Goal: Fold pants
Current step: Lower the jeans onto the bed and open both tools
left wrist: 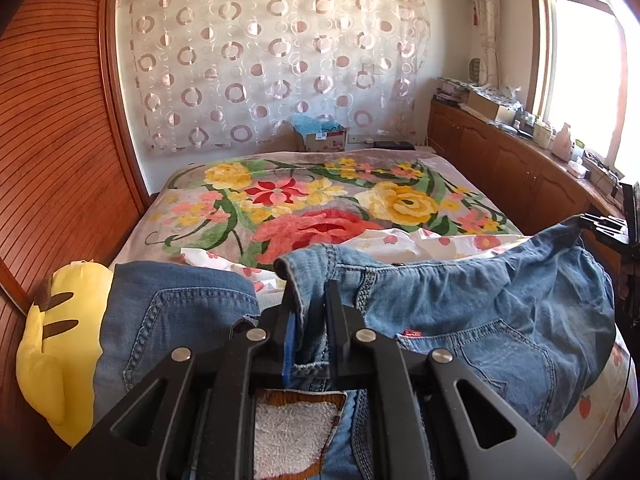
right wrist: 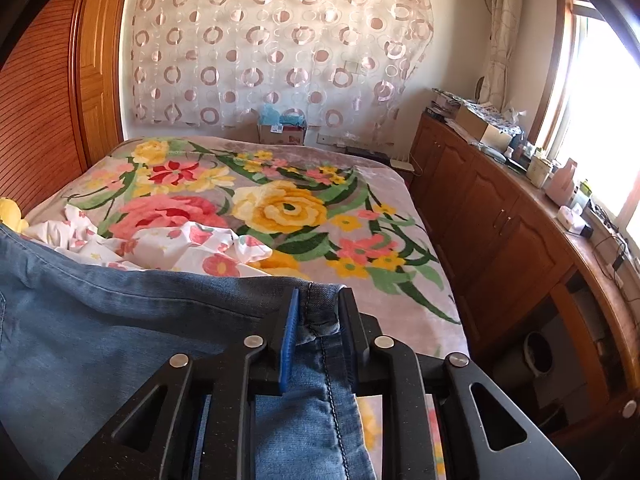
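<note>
From the left wrist view, the left gripper (left wrist: 310, 308) has its jaws almost shut, with a bunched bit of the pants (left wrist: 460, 320) between them. The jaws seem to pinch the cloth near the waist so that end can be lifted. The pants hang spread out in front, across the near end of the bed (left wrist: 192, 216), and their far corner reaches to the right gripper (left wrist: 608, 228) at the right edge. A yellow plush toy (left wrist: 60, 340) sits just beside the pants on the left, close to the wooden wall (left wrist: 60, 160). That side is tight.

From the right wrist view, the right gripper (right wrist: 318, 312) has its jaws open only a little, and a corner hem of the pants (right wrist: 120, 320) sits between them. I think it holds this corner to keep the cloth stretched wide for a fold. Past the pants lies a crumpled white sheet (right wrist: 180, 244), and beyond it the flower blanket (right wrist: 288, 208) is flat and bare. That looks like good room to lay the pants down. The wooden cabinets (right wrist: 500, 216) stand along the bed's right edge.
</note>
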Motion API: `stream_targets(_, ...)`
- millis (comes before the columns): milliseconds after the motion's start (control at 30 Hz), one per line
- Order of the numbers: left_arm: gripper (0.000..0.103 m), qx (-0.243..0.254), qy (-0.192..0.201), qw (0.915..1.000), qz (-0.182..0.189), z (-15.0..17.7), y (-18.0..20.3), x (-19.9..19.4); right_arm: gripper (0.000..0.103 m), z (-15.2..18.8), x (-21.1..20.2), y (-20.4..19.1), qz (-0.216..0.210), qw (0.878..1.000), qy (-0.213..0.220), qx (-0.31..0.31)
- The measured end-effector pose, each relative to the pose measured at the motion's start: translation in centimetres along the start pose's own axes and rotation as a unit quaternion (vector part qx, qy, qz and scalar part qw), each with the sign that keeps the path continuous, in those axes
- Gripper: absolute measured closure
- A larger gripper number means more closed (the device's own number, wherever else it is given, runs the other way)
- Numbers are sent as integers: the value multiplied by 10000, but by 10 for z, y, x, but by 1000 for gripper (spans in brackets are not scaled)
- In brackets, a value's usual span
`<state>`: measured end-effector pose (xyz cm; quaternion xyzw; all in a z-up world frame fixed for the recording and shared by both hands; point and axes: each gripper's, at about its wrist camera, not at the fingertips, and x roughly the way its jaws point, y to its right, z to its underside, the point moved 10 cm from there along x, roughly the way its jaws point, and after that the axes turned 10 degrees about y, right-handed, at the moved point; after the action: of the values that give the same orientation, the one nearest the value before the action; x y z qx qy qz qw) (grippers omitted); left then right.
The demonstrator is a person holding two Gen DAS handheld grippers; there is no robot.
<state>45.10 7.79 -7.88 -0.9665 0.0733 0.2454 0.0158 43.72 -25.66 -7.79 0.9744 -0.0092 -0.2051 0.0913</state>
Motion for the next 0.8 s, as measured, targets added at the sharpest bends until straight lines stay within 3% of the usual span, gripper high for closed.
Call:
stream_targets(67, 74, 134, 61, 9999, -70, -3, 1, -8, 74, 1, -6, -2, -32, 10000, 22, -12)
stream_targets(100, 53, 174, 98, 9997, -113, -5, 1, -12, 72, 0, -10, -2, -52, 10000, 51, -25)
stream_targets(167, 32, 124, 223, 9996, -108, -10, 0, -22, 67, 2, -14, -4, -78, 9999, 79, -24)
stream_targets(200, 26, 76, 252, 9996, -39, -11, 0, -25, 66, 2, -17, -4, -90, 9999, 87, -19)
stream_targets(533, 26, 76, 144, 9990, 423, 16, 39, -51, 64, 29, -77, -5, -491, 9986, 123, 164)
stream_targets(800, 26, 184, -92, 9964, 819, 52, 80, -65, 63, 78, -119, 21, -425, 9980, -252, 398)
